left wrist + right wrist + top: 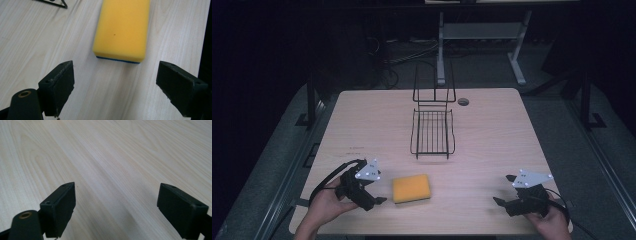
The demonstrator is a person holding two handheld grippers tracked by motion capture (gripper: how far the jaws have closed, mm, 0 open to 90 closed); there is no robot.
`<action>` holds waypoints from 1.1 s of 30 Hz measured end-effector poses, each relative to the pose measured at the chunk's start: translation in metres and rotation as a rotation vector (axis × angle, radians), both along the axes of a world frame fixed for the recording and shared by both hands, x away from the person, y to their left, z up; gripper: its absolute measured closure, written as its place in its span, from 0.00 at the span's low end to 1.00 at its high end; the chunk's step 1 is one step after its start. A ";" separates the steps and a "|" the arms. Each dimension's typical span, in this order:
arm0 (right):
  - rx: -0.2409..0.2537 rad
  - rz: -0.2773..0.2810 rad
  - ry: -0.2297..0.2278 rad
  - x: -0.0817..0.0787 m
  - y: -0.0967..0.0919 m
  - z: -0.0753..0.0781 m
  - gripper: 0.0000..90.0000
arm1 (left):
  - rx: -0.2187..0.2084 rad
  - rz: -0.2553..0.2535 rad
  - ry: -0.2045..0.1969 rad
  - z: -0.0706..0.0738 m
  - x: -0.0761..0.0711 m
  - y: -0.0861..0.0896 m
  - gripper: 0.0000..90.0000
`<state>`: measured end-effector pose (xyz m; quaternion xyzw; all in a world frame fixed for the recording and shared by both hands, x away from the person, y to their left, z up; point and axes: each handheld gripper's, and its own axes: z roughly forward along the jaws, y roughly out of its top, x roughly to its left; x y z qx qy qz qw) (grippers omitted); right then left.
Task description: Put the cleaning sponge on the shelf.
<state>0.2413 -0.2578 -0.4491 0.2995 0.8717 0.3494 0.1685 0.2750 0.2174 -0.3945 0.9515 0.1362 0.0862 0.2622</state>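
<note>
A yellow sponge (411, 188) with a thin blue underside lies flat near the table's front edge, left of centre. My left gripper (379, 192) sits just to its left, held by a hand, and points at the sponge. In the left gripper view the sponge (122, 30) lies a short way ahead of the left gripper (115, 82), whose jaws stand wide open and apart from it. My right gripper (503, 189) rests at the front right, far from the sponge. In the right gripper view the right gripper (116, 205) is open over bare wood.
A black wire rack (432, 132) with a tall back frame stands in the middle of the light wooden table (492, 145); its corner (53, 3) shows in the left gripper view. A round cable hole (463, 101) lies near the far edge. Dark floor surrounds the table.
</note>
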 end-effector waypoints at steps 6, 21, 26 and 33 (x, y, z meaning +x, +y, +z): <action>0.014 0.020 0.011 0.000 0.000 0.000 0.17 | 0.017 -0.028 0.000 0.000 0.005 -0.016 0.16; 0.028 0.027 0.012 0.002 0.001 0.002 0.17 | 0.038 -0.078 0.021 -0.003 0.011 -0.040 0.16; 0.023 0.027 0.017 0.002 0.002 0.002 0.17 | 0.042 -0.089 0.019 -0.003 0.012 -0.046 0.16; 0.026 0.032 0.016 0.002 0.002 0.002 0.17 | 0.053 -0.105 0.035 -0.006 0.015 -0.055 0.16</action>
